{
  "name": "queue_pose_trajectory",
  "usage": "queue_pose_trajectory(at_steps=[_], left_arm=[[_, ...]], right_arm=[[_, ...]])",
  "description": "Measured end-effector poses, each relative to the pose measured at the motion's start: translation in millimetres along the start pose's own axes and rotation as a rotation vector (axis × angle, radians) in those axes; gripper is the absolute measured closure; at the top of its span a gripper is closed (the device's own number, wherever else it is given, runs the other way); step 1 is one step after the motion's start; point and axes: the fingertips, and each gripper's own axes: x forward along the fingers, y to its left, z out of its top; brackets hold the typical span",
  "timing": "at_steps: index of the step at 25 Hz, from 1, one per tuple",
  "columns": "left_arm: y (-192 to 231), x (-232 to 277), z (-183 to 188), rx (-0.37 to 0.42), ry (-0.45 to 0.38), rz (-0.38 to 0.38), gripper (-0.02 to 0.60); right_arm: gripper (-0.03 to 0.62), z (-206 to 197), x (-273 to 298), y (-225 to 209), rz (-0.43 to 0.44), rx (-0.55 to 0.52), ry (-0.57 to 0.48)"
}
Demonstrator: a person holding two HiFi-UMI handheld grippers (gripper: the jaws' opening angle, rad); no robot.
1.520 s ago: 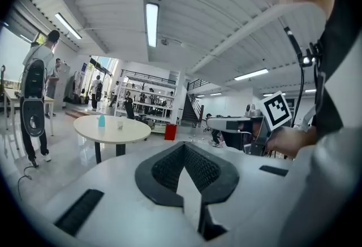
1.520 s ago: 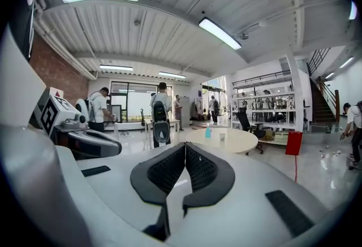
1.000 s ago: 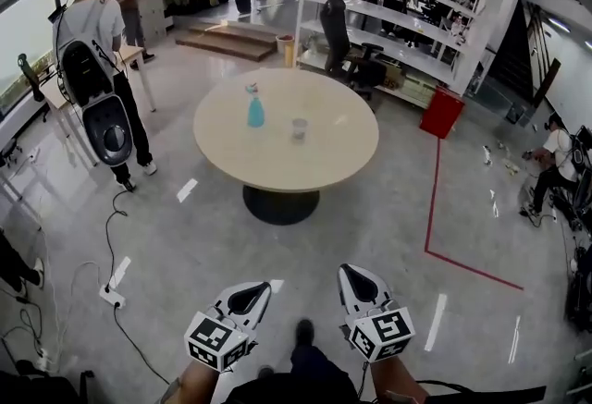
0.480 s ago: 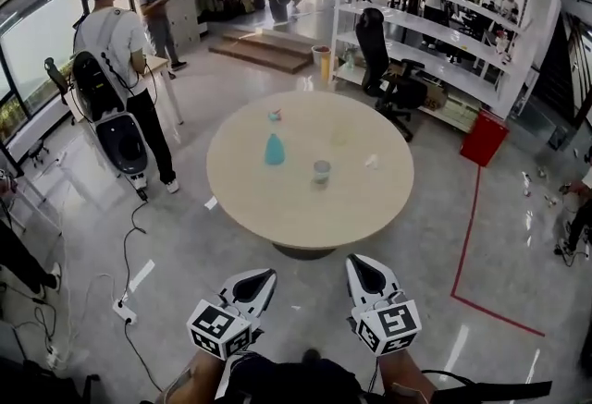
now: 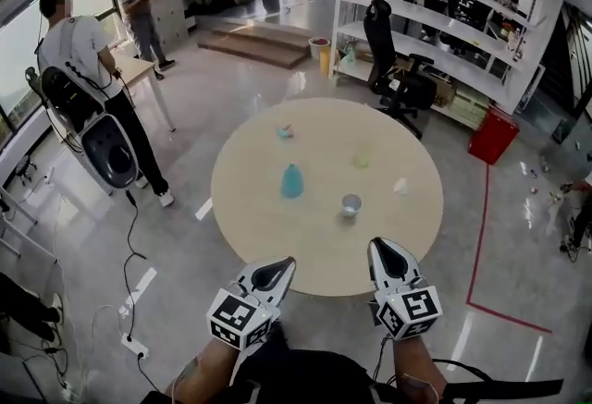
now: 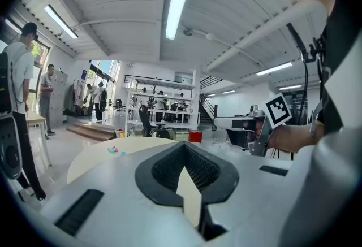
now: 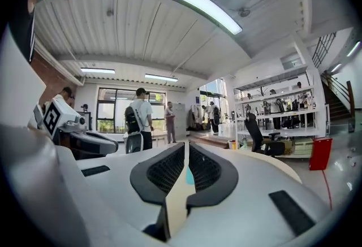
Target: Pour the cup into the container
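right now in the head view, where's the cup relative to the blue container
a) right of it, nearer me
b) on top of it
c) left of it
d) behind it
a: the cup stands right of the blue container and closer to the near edge.

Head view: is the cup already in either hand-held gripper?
No, the cup stands free on the round table, ahead of the left hand-held gripper and the right hand-held gripper, neither touching it.
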Motion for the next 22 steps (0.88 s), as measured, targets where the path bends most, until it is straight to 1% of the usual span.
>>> queue_pose_trajectory(at_steps=[5,10,11,12,13,16,20,22], left_arm=[[63,9,8,-0.005,0.011,-0.058,0.591],[106,32,8,-0.041,0.018,-0.055,0.591],[115,40,7,-0.045,0.023,-0.051,0.591],[123,48,7,-0.05,0.028,-0.046,0.591],[129,56,7,-0.058,0.032,-0.043,0.591],[139,81,5,-0.079,0.042,-0.047,0.591],[162,121,-7,-0.081,0.047,-0.037,0.591],[170,140,-22,-0.095,0.075,-0.032,0.591]], right_arm=[[0.586,2,59,2,-0.072,0.021,0.004],[0.579,1,96,-10,-0.098,0.02,0.035],[0.568,0,104,-15,-0.1,0.029,0.038],[0.533,-1,114,-20,-0.098,0.035,0.043],[0.518,-2,121,-24,-0.093,0.035,0.051],[0.462,-9,138,-43,-0.086,0.028,0.067],[0.404,-38,165,-80,-0.095,0.035,0.093],[0.384,-58,172,-97,-0.097,0.063,0.119]])
